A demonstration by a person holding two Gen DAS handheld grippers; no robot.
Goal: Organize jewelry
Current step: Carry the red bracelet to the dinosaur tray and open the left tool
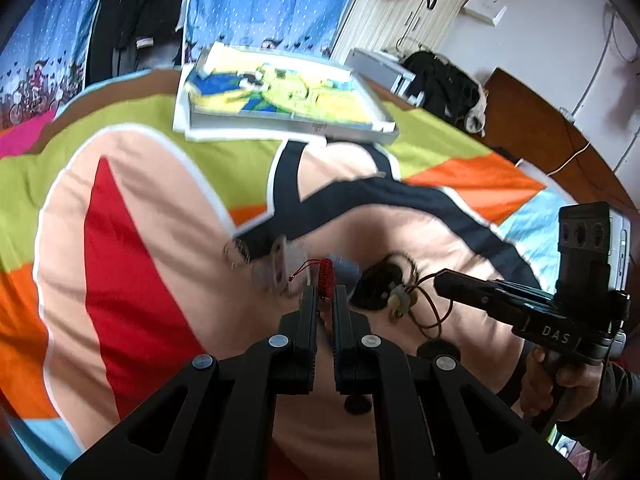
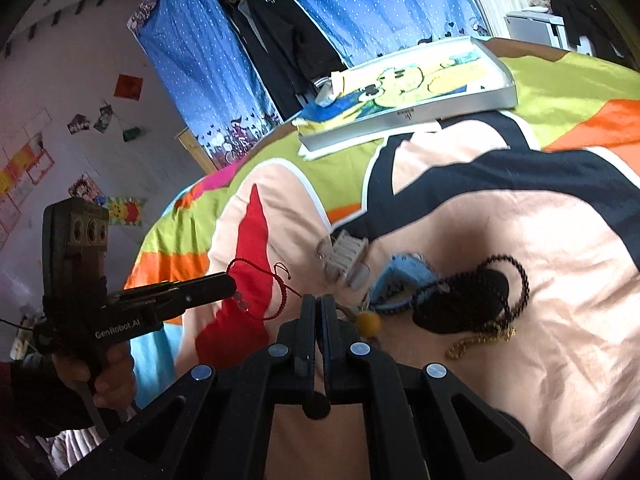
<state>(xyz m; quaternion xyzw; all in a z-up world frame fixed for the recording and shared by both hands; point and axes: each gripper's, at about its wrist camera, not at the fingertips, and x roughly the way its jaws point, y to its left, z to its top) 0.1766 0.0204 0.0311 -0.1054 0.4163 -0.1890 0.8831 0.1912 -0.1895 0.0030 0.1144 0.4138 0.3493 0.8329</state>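
My left gripper (image 1: 324, 294) is shut on a red string bracelet (image 1: 325, 276) and holds it above the bed; in the right wrist view the bracelet (image 2: 260, 292) hangs from the left gripper (image 2: 230, 286). My right gripper (image 2: 319, 304) is shut, with nothing seen between its fingers; it also shows in the left wrist view (image 1: 440, 280). Jewelry lies on the quilt: a black bead necklace on a dark pouch (image 2: 468, 300), a gold chain (image 2: 476, 340), a blue watch (image 2: 404, 276), a yellow bead (image 2: 368, 322) and a clear hair clip (image 2: 344, 258).
A shallow white box (image 2: 412, 116) with a yellow cartoon lining lies at the far side of the colourful quilt (image 2: 540, 240). Blue curtains (image 1: 268, 4) hang behind. A wooden footboard (image 1: 532, 132) stands at the right.
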